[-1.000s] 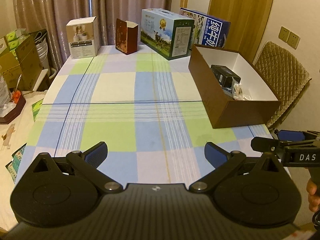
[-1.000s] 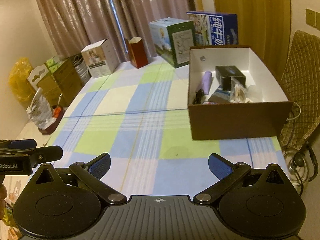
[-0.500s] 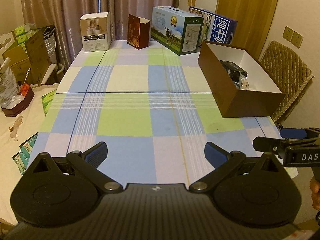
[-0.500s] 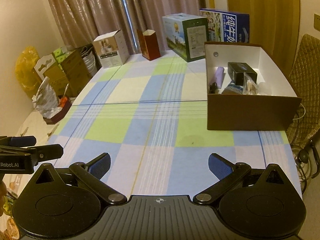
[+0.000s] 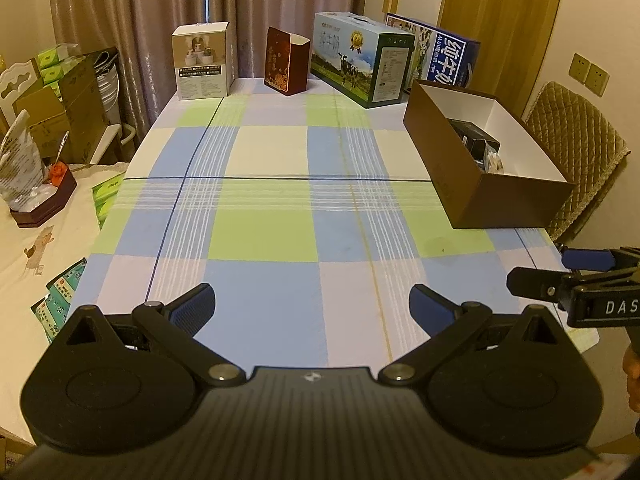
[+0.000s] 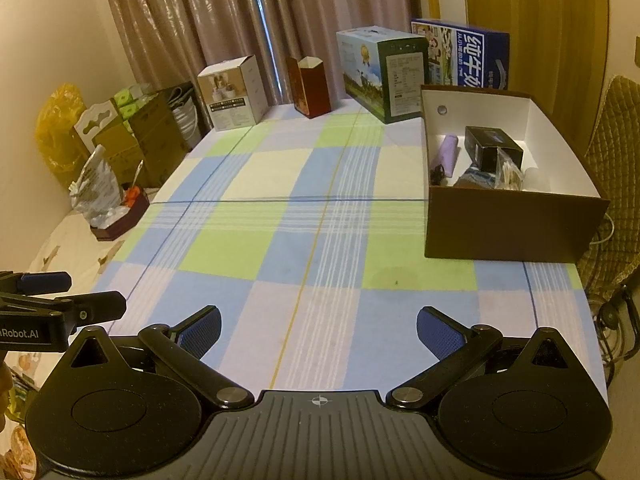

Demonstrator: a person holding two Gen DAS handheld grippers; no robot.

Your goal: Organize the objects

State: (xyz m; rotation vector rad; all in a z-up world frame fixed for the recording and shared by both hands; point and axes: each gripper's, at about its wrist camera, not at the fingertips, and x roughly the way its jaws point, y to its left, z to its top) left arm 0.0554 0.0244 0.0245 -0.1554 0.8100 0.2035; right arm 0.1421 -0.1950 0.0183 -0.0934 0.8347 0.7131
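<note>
Checked cloth in blue, green and cream is covering the worktop (image 5: 260, 236), and both grippers are hovering over its near edge. The left gripper (image 5: 312, 308) is holding its blue-padded fingers (image 5: 194, 306) wide apart with nothing between them; the right gripper (image 6: 318, 330) is doing the same, its fingers (image 6: 438, 336) spread and empty. Each gripper is showing in the other's view: white letters "DAS" are reading on the right one at the edge of the left view, and "Robot.AI" on the left one at the edge of the right view.

A brown box (image 6: 504, 224) with a white inside is sitting on the right side of the worktop, holding the gathered things: a lilac tube (image 6: 450, 154), a black carton (image 6: 492, 148), a clear packet (image 6: 510, 172) and a blue-and-white pack that I cannot read.

Along the far edge, cartons are standing in a row: a white product box (image 5: 202, 60), a dark red box (image 5: 286, 62) with gold ornament, a green milk carton (image 5: 362, 64) picturing cows, and behind it a blue carton (image 5: 448, 58) with large white Chinese characters. A quilted chair (image 5: 576, 152) is standing just beside the brown box, and curtains (image 5: 160, 20) are hanging behind the worktop.
</note>
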